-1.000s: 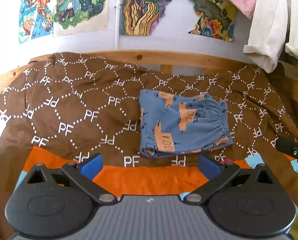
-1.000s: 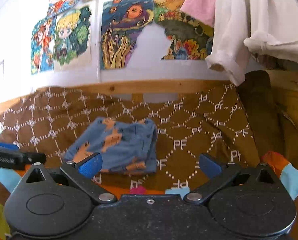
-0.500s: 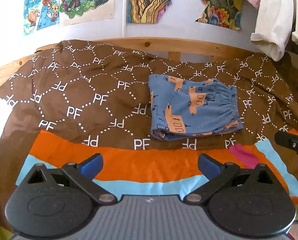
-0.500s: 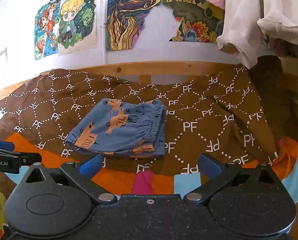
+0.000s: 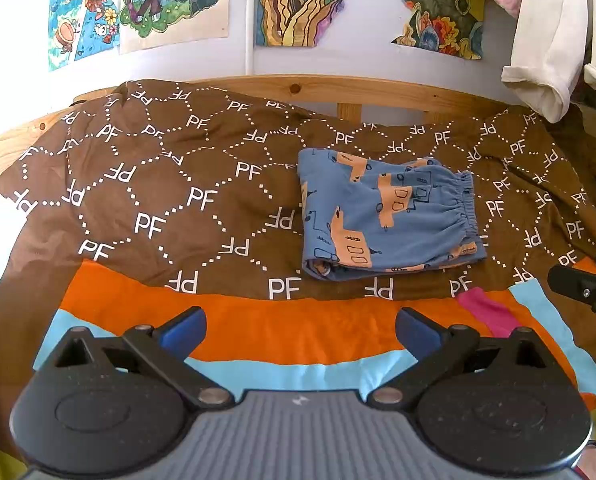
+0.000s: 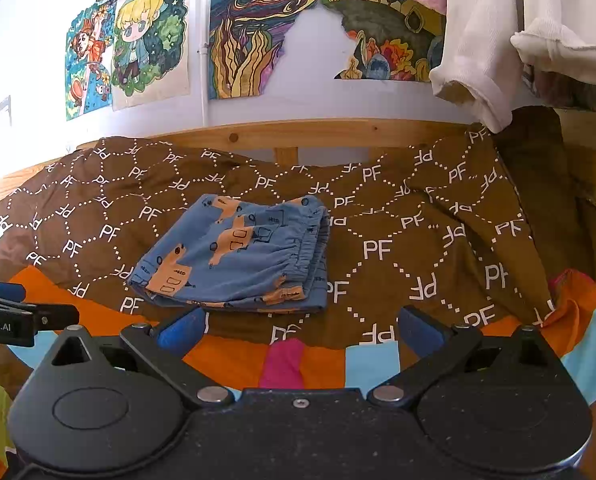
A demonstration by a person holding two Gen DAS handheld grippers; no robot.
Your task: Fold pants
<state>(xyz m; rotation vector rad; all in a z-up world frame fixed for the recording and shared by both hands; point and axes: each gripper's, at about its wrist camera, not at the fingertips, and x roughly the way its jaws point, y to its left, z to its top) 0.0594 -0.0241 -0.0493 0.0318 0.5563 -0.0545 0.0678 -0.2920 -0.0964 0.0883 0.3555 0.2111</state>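
Left gripper (image 5: pixel 300 326): mine, lower centre of the left wrist view, blue-padded fingers (image 5: pixel 182 328) spread wide apart, nothing between them, held above the orange band of the bedcover (image 5: pixel 145 200). Its tip also shows at the left edge of the right wrist view, a black bar with white lettering.

Right gripper (image 6: pixel 300 326): mine, lower centre of the right wrist view, fingers (image 6: pixel 418 330) likewise wide apart and empty. Its black tip enters the left wrist view at the right edge, mid-height.

Pants (image 5: pixel 386 218): blue, printed with orange shapes, folded into a compact rectangle. They lie flat on the brown part of the bedcover, right of centre in the left wrist view and left of centre in the right wrist view (image 6: pixel 237 252). Gathered elastic waistband on the right-hand side of the bundle; folded edge on the left. Clear of both grippers, beyond the fingertips.

Bedcover: brown, white dotted lattice with "PF" letters; orange, light blue and pink bands along the near edge.

Wooden bed frame (image 5: pixel 378 90): runs across behind the bedcover, upper middle of both frames.

Wall drawings (image 6: pixel 249 28): several coloured sheets, upper left and upper centre.

Hanging clothes (image 6: pixel 474 40): white and pink garments, upper right corner of both frames.
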